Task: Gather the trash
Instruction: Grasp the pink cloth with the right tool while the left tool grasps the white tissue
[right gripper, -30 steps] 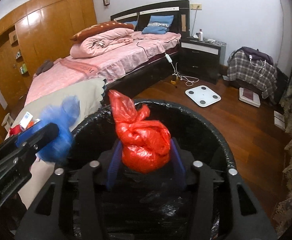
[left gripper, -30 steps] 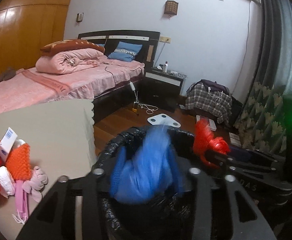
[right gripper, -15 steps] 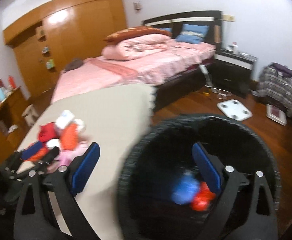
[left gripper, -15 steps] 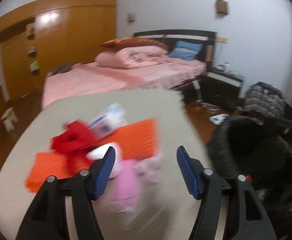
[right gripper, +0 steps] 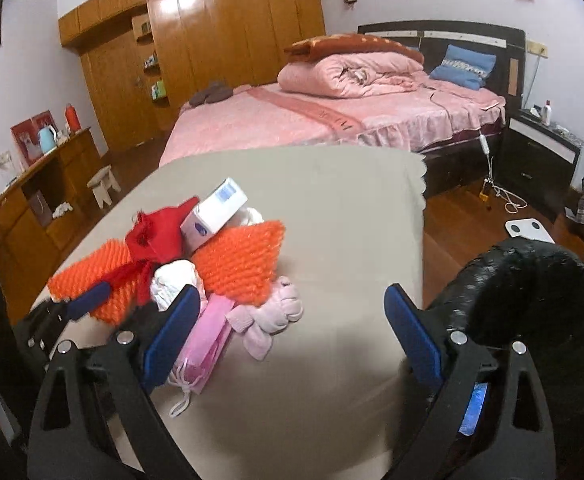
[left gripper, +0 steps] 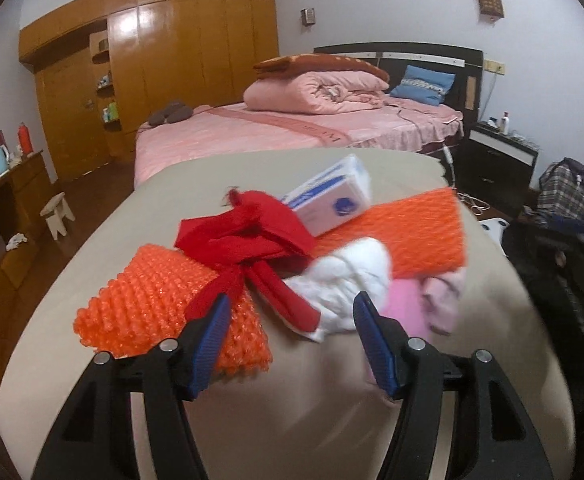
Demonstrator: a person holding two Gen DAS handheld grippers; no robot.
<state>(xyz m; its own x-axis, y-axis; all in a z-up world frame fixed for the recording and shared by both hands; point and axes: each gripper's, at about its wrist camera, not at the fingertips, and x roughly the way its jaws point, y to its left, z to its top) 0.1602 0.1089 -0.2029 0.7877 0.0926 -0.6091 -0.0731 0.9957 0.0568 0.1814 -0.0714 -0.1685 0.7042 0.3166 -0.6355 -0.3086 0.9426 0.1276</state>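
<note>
Facing trash pile [left gripper: 292,260], claws [left gripper: 290,334] agape

Bin [right gripper: 531,288] interior dark (contents hidden)

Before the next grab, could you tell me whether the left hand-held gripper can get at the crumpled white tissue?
Probably yes: the left hand-held gripper is open, with the crumpled white tissue just ahead, uncovered.

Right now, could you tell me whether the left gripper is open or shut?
Open: the left gripper has its blue pads spread apart, holding nothing.
</note>
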